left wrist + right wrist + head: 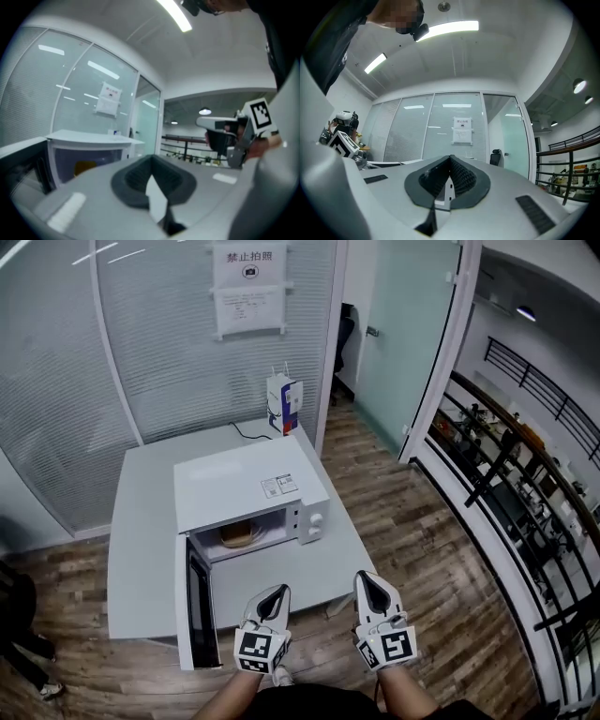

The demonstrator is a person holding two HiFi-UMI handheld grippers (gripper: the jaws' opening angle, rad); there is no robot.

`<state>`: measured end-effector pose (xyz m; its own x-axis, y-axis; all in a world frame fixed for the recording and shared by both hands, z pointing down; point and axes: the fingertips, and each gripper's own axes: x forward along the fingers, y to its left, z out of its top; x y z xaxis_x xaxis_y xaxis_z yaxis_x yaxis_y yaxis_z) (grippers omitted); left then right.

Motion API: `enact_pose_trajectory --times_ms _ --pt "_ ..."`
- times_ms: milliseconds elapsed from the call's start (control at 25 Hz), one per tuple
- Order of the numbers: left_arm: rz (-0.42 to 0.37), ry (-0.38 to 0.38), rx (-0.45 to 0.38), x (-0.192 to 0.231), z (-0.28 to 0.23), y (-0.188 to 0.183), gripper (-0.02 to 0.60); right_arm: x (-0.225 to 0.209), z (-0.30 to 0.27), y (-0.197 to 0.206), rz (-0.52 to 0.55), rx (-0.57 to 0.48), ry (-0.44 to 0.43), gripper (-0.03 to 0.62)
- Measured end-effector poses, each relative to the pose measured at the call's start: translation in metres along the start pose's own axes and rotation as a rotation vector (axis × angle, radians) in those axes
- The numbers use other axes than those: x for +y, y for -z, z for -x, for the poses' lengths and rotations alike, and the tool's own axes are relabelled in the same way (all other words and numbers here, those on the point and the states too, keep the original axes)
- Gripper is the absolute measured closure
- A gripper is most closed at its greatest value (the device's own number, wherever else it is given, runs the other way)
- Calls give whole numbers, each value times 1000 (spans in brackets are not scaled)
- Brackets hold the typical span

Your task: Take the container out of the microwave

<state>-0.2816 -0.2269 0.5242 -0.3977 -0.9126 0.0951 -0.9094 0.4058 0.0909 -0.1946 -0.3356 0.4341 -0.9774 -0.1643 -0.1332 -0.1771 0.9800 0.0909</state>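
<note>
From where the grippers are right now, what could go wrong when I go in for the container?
1. The open door juts toward you right beside the left gripper; swinging in could knock it.
2. The left gripper and the right gripper are both shut and empty; unopened, they would likely shove the container deeper into the microwave instead of gripping it.
3. The cavity looks low, so lifting early may hit its roof.
</note>
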Motion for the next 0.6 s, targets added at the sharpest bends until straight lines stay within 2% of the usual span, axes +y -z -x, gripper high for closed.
enact_pose_trajectory --times_ms 200,360,480,600 --pt "31 -38 15 30 -1 8 577 14 -26 2 0 1 -22 595" --pt "13 -45 21 43 -4 10 577 26 -44 12 -16 9 -62 595" --pt "14 -78 28 56 -7 9 577 37 -60 22 -40 16 -97 595" --pt "-20 -125 19 69 -12 8 577 45 -80 26 -56 18 -152 595"
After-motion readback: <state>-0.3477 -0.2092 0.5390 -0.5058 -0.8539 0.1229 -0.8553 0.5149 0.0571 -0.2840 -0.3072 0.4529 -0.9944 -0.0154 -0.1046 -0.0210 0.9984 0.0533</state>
